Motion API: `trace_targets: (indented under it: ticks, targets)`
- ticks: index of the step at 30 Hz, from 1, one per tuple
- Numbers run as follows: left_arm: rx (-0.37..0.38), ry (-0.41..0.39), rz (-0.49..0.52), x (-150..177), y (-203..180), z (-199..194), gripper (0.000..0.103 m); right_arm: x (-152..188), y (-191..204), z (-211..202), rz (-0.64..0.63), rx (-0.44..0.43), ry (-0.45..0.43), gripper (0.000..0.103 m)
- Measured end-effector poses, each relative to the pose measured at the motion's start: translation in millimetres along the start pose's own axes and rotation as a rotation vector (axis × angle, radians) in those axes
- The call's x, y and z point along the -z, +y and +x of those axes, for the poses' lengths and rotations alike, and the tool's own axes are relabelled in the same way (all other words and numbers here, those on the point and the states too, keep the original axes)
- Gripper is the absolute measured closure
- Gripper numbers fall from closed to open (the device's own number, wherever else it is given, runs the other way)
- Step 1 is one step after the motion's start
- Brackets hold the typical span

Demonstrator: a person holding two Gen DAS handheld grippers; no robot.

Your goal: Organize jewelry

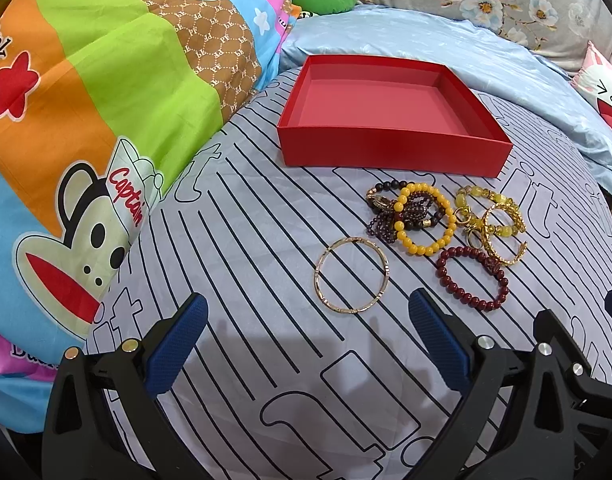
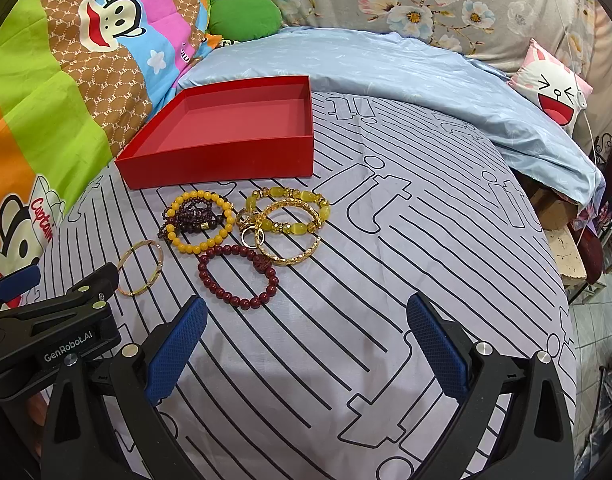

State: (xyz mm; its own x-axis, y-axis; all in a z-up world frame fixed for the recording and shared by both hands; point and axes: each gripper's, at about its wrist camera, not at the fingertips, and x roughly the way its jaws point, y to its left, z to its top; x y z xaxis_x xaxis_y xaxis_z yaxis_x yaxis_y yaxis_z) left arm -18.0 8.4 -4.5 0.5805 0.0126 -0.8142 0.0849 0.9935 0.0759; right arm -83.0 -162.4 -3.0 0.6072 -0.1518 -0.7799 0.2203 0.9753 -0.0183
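Both jaws apart: left gripper, right gripper. Bracelets bunched beside red box; bare bed near right edge.

"GenRobot.AI" is showing in pale letters on the black body of the left gripper, seen in the right wrist view. "Captain" is running in red script on the white hat of the cartoon monkey on the colourful quilt; a partial "ink" is sitting at that quilt's left edge. A repeating "PF" monogram is covering the quilt's brown bands. Outlined "it" letters are repeating across the striped grey bedsheet. Nothing else is reading clearly.
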Motion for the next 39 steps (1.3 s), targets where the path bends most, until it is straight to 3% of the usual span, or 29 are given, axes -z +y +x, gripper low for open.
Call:
trace_targets:
  ticks: [27, 39]
  targets:
    - [-0.002, 0.009, 0.000, 0, -1, 5, 0.007, -2, -1, 6, 0.003, -0.001, 0.013, 0.006]
    - [-0.002, 0.050, -0.026, -3, 6, 22, 0.007, -5, -2, 17, -0.001, 0.005, 0.036, 0.007]
